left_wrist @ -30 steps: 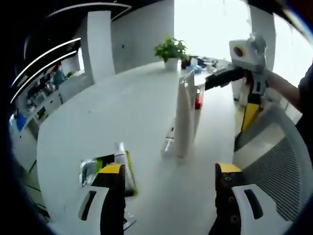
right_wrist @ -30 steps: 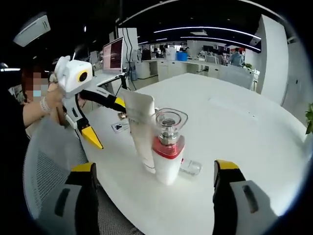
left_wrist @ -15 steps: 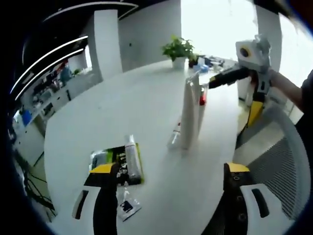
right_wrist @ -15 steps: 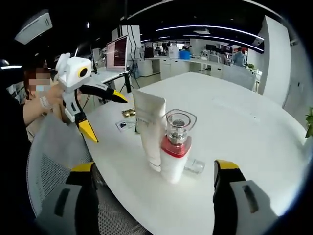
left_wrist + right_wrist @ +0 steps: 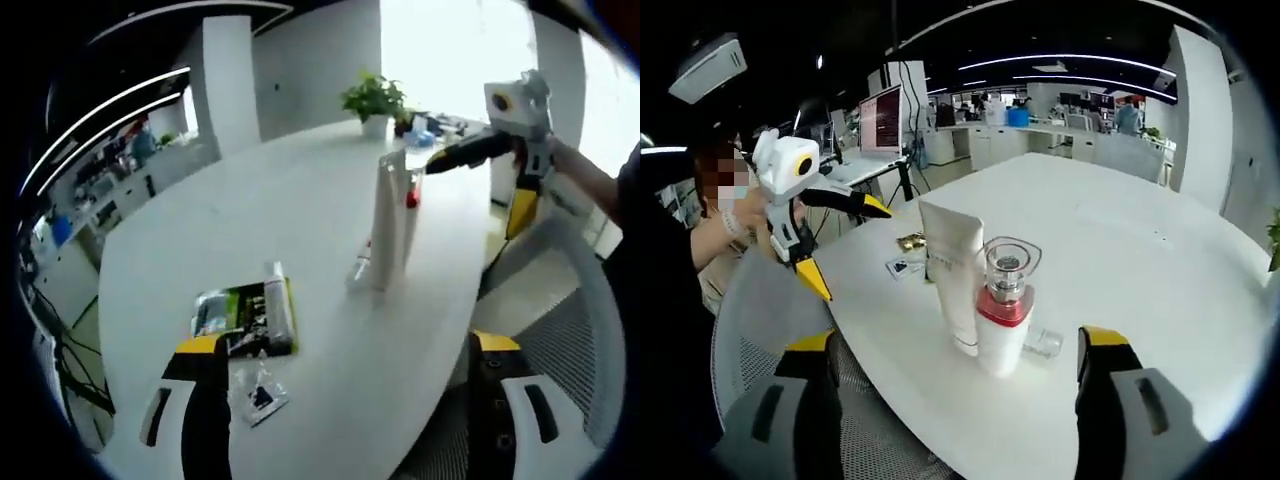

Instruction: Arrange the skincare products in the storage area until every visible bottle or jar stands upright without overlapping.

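On a white oval table [image 5: 250, 230], two skincare products stand upright and touching: a tall white squeeze tube [image 5: 953, 270] resting on its cap, and a white pump bottle [image 5: 1004, 318] with a red collar and a clear cap. In the right gripper view they sit just ahead of the right gripper [image 5: 950, 405], centred between its widely spread, empty jaws, the bottle nearer than the tube. A small clear vial [image 5: 1043, 343] lies on its side just behind the bottle, toward the right jaw. In the left gripper view the left gripper [image 5: 350, 400] also stands wide apart and empty, well back from the pair, with a flat green and black package [image 5: 245, 315] and a small sachet [image 5: 258, 395] lying close ahead of its left jaw. The tube looks light and soft, likely to dent and tip if pinched high, so a gentle hold low on its body seems safest. The bottle appears rigid, smooth and top-heavy; gripping the white body under the collar should suit it, not the clear cap. The vial looks small, slick and prone to rolling, best taken across its middle.
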